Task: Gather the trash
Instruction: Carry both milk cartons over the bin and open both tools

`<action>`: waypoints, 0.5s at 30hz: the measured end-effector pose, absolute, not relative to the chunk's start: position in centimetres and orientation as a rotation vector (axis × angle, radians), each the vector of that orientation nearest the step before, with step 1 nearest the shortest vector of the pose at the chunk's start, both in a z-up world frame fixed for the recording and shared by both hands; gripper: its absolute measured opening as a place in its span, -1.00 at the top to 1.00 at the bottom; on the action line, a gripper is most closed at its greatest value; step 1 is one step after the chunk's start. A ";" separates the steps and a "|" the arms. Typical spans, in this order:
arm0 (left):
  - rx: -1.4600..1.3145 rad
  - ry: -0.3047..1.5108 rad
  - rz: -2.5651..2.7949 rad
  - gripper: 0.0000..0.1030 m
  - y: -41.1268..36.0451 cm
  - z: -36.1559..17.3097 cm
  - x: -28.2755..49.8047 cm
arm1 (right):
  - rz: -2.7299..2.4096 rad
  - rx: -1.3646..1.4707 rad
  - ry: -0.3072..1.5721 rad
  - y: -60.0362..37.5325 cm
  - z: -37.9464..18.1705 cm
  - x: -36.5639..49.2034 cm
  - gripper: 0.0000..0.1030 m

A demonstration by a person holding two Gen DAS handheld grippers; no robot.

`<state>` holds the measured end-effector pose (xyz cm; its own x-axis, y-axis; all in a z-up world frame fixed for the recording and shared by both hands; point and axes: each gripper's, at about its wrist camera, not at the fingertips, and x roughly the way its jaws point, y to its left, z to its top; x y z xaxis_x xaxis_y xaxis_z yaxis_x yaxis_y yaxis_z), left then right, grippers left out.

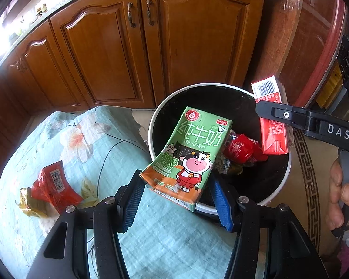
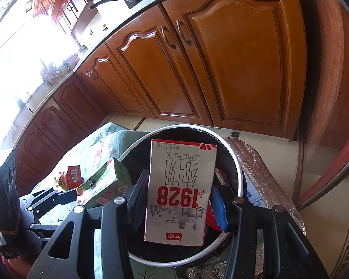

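Both tools were over the bin (image 1: 276, 190) at this point, each carrying a carton. My left gripper (image 1: 176, 190) had its blue-padded fingers (image 1: 219, 200) closed onto the lower end of the green milk carton (image 1: 193, 148), which hung tilted across the bin's near rim, its upper half above the black liner and its bottom corner above the edge of the cloth (image 1: 169, 239). My right gripper (image 2: 179, 200) pinched the red-and-white milk carton (image 2: 181, 186) between its pads, label upside down to the camera, directly above the bin opening (image 2: 237, 162); the left view showed the same carton from its red barcode side, held high over the far rim. Neither carton was released yet. Inside the bin I could see at least one crumpled red wrapper (image 1: 242, 148) and some other scrap beside it, so part of the collection looked done. Left outstanding on the floral cloth: a red snack wrapper (image 1: 53, 186) with a yellowish scrap (image 1: 32, 204) touching it, well apart from the bin. My estimate: past the midpoint, with two drops pending and one more pickup trip to the cloth. Whether anything lay beyond the cloth's visible part I could not tell.
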<state>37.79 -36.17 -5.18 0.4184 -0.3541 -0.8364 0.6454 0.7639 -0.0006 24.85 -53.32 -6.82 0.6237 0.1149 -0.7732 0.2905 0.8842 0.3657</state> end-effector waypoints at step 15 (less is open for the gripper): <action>0.338 0.942 -0.651 -0.02 -36.6 -5.4 38.2 | -0.121 0.469 0.940 -53.7 -7.8 26.3 0.05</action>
